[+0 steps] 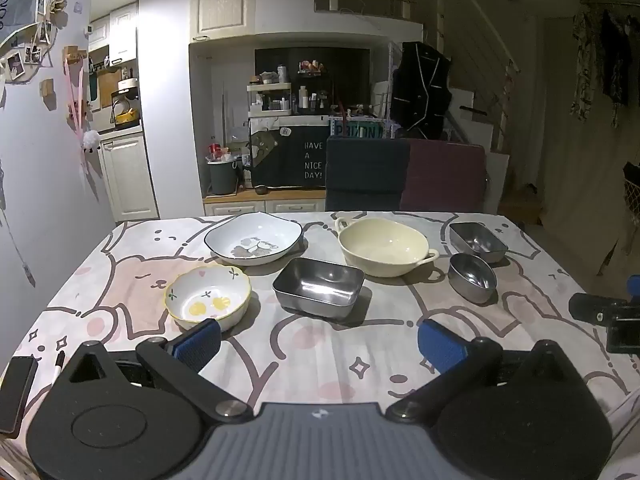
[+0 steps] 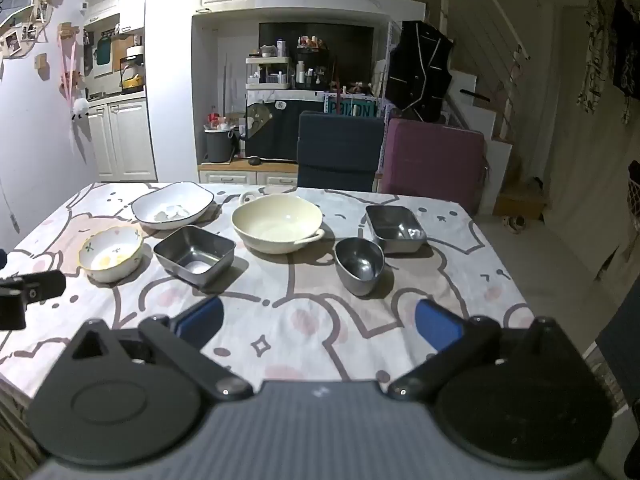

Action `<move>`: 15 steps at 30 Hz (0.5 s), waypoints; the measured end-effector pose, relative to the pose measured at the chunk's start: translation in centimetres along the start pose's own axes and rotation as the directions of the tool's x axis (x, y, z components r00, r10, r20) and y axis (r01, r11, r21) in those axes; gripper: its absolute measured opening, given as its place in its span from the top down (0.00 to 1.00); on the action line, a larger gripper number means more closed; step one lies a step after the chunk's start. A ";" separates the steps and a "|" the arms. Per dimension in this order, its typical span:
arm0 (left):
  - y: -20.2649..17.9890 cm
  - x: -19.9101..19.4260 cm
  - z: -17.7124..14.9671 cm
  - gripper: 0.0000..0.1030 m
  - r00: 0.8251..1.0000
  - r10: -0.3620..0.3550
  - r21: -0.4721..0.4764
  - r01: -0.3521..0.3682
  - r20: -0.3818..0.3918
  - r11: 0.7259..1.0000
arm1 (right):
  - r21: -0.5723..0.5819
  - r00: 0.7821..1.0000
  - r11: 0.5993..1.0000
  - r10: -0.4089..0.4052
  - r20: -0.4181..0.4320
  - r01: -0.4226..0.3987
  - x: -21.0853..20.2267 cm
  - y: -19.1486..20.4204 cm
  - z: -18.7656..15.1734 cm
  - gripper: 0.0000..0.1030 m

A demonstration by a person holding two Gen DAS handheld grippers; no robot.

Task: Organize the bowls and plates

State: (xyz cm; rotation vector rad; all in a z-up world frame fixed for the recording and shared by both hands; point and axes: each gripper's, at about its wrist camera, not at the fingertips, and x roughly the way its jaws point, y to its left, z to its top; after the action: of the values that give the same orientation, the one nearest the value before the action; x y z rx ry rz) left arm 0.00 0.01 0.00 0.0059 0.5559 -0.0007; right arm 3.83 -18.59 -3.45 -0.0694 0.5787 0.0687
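Six dishes stand on the table. In the left wrist view: a white blue-rimmed plate-bowl point(image 1: 253, 238), a small yellow-rimmed bowl point(image 1: 207, 295), a steel rectangular tray point(image 1: 319, 286), a cream two-handled bowl point(image 1: 384, 245), a round steel bowl point(image 1: 472, 277) and a second steel tray point(image 1: 477, 239). My left gripper point(image 1: 320, 342) is open and empty, near the yellow-rimmed bowl. My right gripper point(image 2: 319, 322) is open and empty, in front of the round steel bowl point(image 2: 359, 265) and steel tray point(image 2: 194, 254).
The table wears a cartoon-print cloth point(image 1: 320, 360). A black phone point(image 1: 16, 386) and a pen point(image 1: 59, 362) lie at its near left corner. Two chairs, dark blue point(image 1: 366, 174) and purple point(image 1: 444, 176), stand at the far edge.
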 end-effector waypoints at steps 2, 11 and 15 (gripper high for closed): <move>0.0 0.0 0.0 0.00 1.000 0.003 0.005 -0.004 0.002 1.000 | 0.003 1.000 1.000 0.002 0.001 -0.002 0.0 0.0 0.0 0.00; 0.0 0.0 0.0 0.00 1.000 0.003 0.007 -0.003 0.003 1.000 | 0.004 1.000 1.000 0.002 0.003 -0.002 0.0 0.0 0.0 0.00; 0.0 0.0 0.0 0.00 1.000 0.004 0.008 -0.004 0.002 1.000 | 0.004 1.000 1.000 0.003 0.004 -0.003 0.0 0.0 0.0 0.00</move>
State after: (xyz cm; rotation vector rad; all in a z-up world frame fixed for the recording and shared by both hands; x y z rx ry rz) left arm -0.01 -0.02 -0.01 0.0149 0.5537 0.0011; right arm 3.79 -18.57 -3.48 -0.0648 0.5750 0.0702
